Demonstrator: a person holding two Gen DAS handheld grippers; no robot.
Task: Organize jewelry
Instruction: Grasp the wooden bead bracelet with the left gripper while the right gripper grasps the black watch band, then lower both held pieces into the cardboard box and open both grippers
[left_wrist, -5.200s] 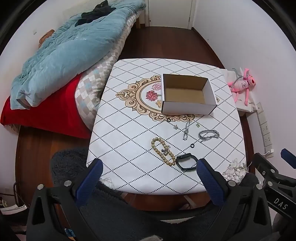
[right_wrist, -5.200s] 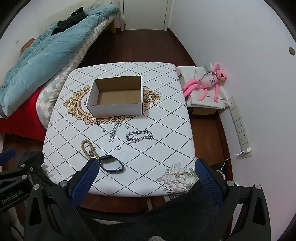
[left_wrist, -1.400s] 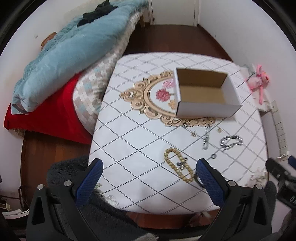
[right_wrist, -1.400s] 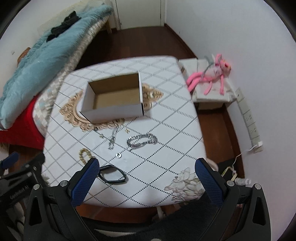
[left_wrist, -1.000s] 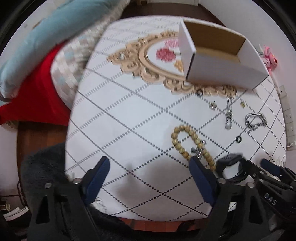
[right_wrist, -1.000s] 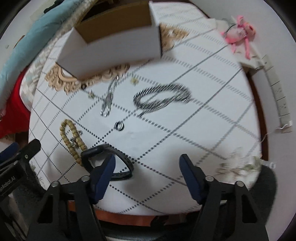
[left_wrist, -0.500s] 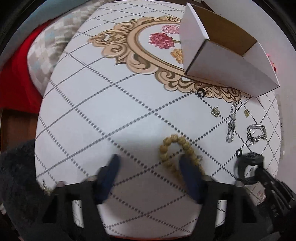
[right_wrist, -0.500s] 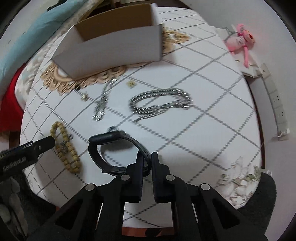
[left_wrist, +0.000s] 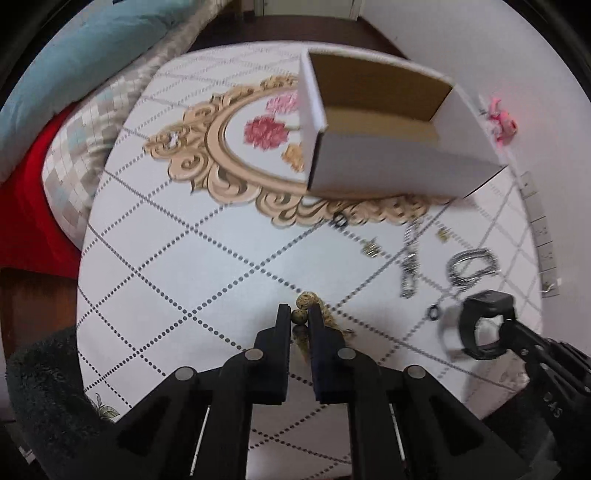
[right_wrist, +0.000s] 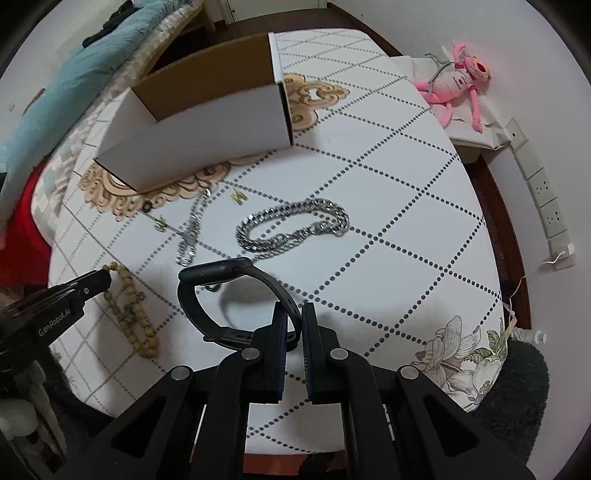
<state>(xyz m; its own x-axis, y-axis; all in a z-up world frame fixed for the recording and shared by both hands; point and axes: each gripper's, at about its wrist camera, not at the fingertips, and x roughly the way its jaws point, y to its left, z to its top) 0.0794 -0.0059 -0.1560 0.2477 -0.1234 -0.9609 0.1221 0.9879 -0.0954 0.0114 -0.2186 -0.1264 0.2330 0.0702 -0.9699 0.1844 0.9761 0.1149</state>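
Your table (right_wrist: 424, 206), covered in a white cloth with dotted diamonds and a gold floral medallion, fills both views, with the bed and its blue quilt (left_wrist: 74, 55) along the far left side. On the medallion stands the open white cardboard box (left_wrist: 388, 162), its brown inside showing nothing in it, and all the loose jewelry lies on the cloth between that box and your two tools. Your right gripper (right_wrist: 294, 317) has its fingers pressed together on the strap of the black watch band (right_wrist: 207, 277), which loops up and out to the left of the fingertips; in the left wrist view the same band appears at the tip of that tool, lower right, somewhat blurred. Your left gripper (left_wrist: 295, 319) is pinched shut on one bead of the wooden bead bracelet (right_wrist: 129, 314), and the rest of the strand trails on the cloth beneath and just right of the fingers. Just beyond the watch band lies the heavy silver chain bracelet (right_wrist: 291, 229), curled in a loose loop, near the middle of the table. To its left the slimmer silver link bracelet (right_wrist: 190, 236) lies stretched toward the box. Nearer the box front sit two small gold earrings (right_wrist: 239, 196), apart from each other, and a small black ring (left_wrist: 339, 221) touches the medallion's edge. Another small black ring (left_wrist: 433, 313) lies beside the watch band.
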